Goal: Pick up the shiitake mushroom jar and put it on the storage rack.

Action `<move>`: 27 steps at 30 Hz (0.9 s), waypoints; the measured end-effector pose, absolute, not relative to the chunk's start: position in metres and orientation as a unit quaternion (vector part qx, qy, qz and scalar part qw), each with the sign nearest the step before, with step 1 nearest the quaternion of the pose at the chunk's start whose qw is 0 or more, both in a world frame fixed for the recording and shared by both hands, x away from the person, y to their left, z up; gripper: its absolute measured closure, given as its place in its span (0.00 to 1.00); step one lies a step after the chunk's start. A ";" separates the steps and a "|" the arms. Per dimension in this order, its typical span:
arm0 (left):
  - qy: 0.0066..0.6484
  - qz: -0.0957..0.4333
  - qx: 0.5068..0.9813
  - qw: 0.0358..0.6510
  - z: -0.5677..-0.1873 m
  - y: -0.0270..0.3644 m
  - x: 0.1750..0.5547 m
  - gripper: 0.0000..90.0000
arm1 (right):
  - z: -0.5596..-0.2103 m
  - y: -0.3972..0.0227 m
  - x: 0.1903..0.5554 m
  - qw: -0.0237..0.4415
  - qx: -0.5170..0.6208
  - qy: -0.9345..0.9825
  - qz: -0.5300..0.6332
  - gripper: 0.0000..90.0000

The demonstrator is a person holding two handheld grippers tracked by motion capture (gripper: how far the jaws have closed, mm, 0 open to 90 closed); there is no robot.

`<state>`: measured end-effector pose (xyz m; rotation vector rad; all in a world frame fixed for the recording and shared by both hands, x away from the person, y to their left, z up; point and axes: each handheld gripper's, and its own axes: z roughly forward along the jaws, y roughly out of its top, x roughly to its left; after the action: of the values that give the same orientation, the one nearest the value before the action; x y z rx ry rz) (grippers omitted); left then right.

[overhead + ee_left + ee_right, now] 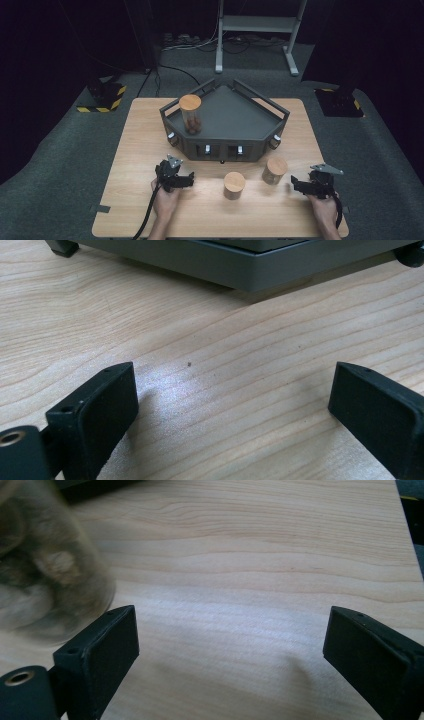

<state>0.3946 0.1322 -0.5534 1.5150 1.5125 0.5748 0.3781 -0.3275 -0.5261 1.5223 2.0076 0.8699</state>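
The left gripper (pixel 186 181) is sitting on the wooden table (pixel 125 200) with its jaws spread wide, nothing between them. Just right of it two cork-lidded jars are standing, the middle jar (pixel 234 185) and the right jar (pixel 274 170). The right gripper (pixel 298 185) is hanging wide open too, just beside the right jar, gripping nothing.

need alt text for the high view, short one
A person's hands hold a left gripper and right gripper, both open, low over a wooden table. Two wooden-lidded jars stand between them. Behind is a dark angular tray with a third lidded jar standing in its left corner.
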 end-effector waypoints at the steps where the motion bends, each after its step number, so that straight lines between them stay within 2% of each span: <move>1: 0.611 0.232 0.612 0.446 -0.553 0.132 0.395 0.06 | -0.526 -0.327 0.377 0.235 0.554 0.733 0.318 0.08; 27: 0.611 0.232 0.612 0.446 -0.553 0.132 0.395 0.06 | -0.532 -0.303 0.345 0.192 0.503 0.764 0.354 0.09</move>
<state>0.3946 0.1322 -0.5534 1.5157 1.5123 0.5746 0.3453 -0.3033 -0.5317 1.4131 2.1468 0.9954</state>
